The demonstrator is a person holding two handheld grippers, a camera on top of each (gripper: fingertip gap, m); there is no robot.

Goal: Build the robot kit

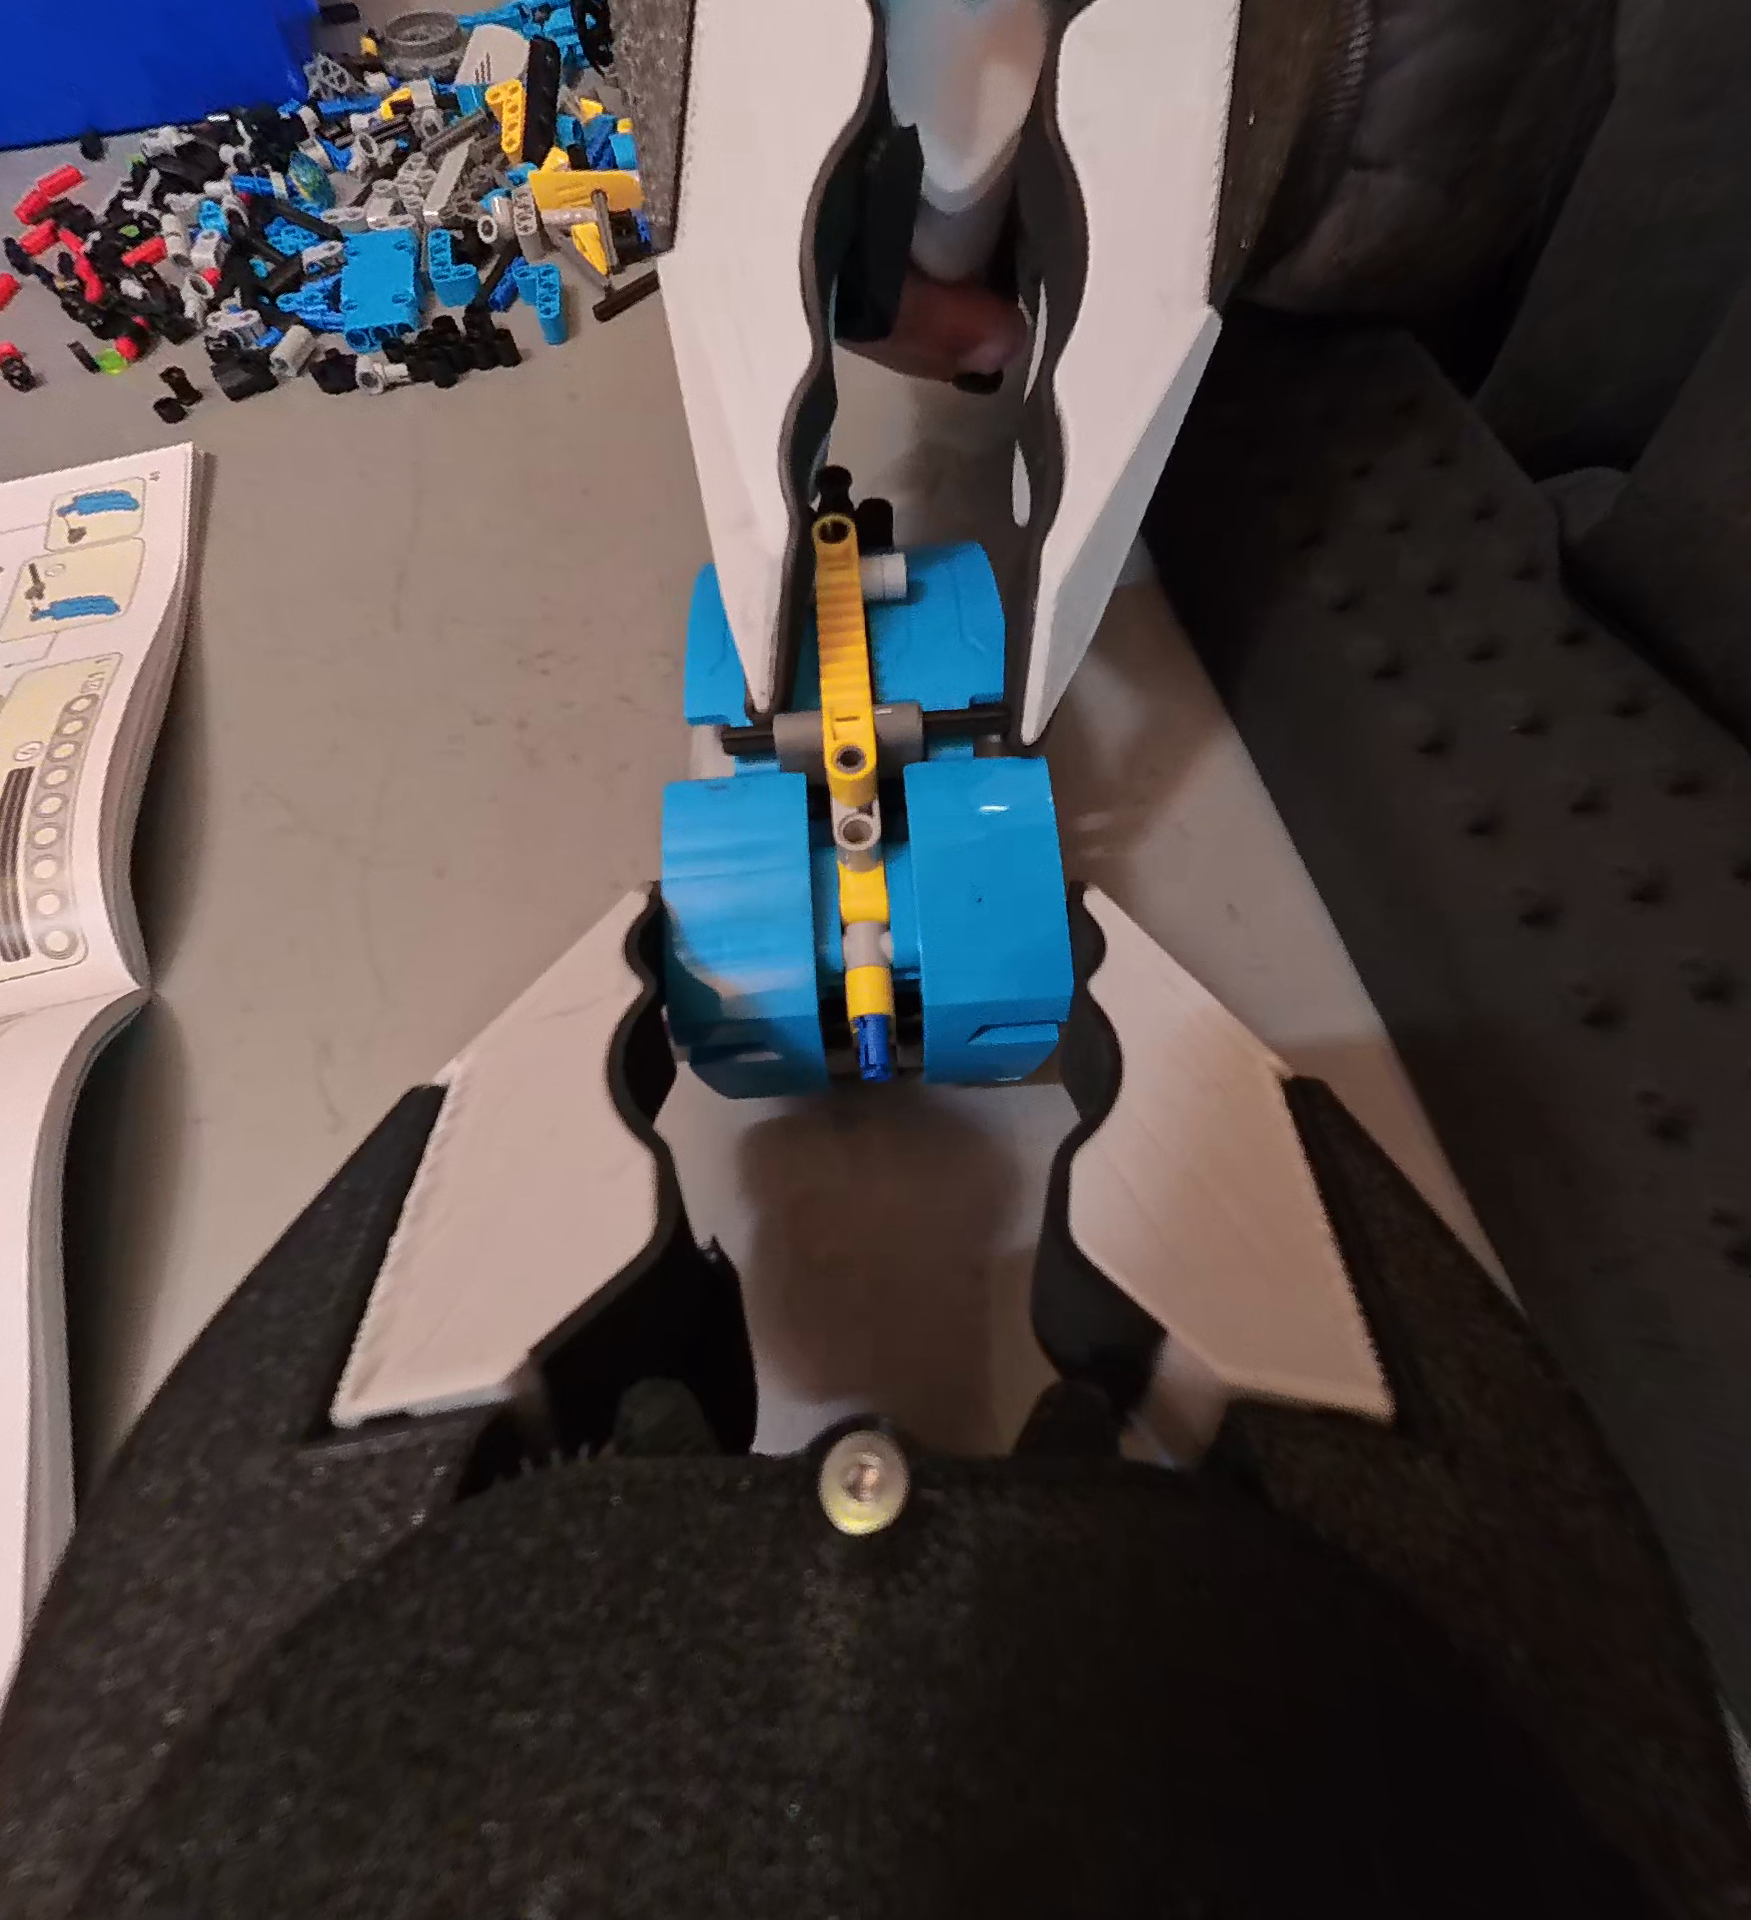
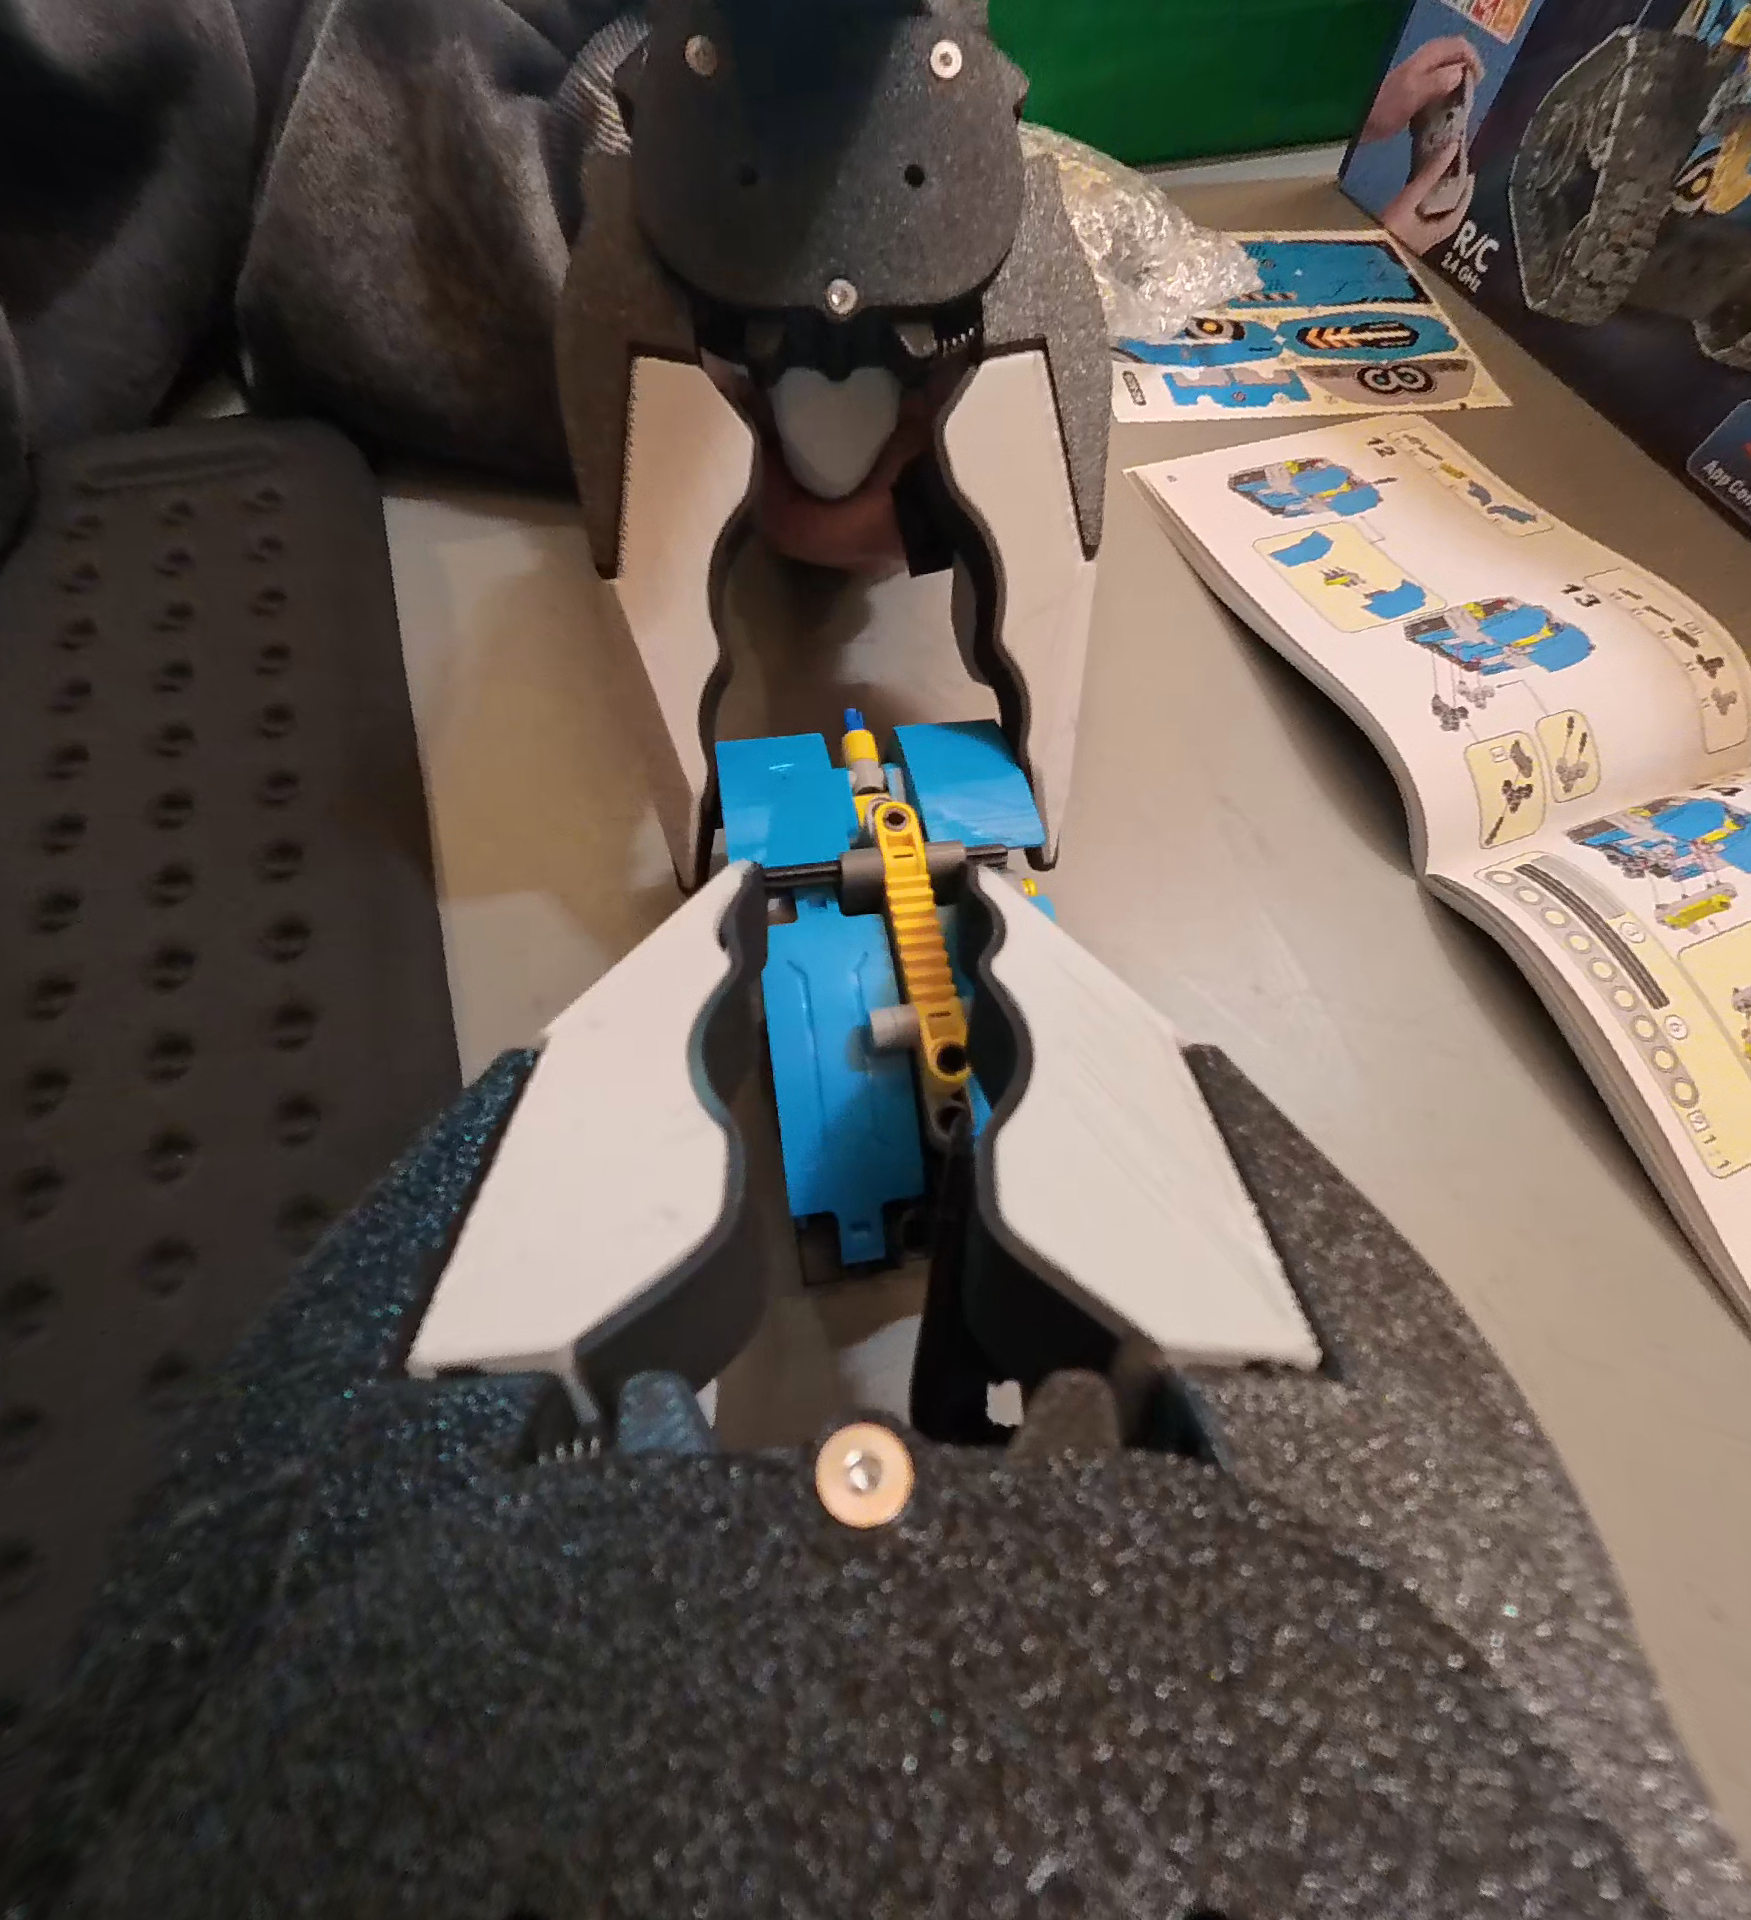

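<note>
Blue brick assembly (image 1: pixel 866 831) sits on the desk (image 1: pixel 414 644) beside the open manual (image 1: pixel 29 748), left gripper (image 1: pixel 866 925) fingers clamped on one end, right gripper (image 2: pixel 860 883) fingers closed on its grey axle end. Risk: opposed pulling or twisting could pop the yellow rack beam (image 2: pixel 918 971) loose, or the smooth blue shells slip out

booklet (image 1: pixel 29 727) — cut by left edge | box (image 2: pixel 1629 187) — cut top/right | loose bricks (image 1: pixel 279 229) too small to ID

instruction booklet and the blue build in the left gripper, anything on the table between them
Nothing: in the left wrist view the grey table is bare between the instruction booklet and the blue build.
</note>
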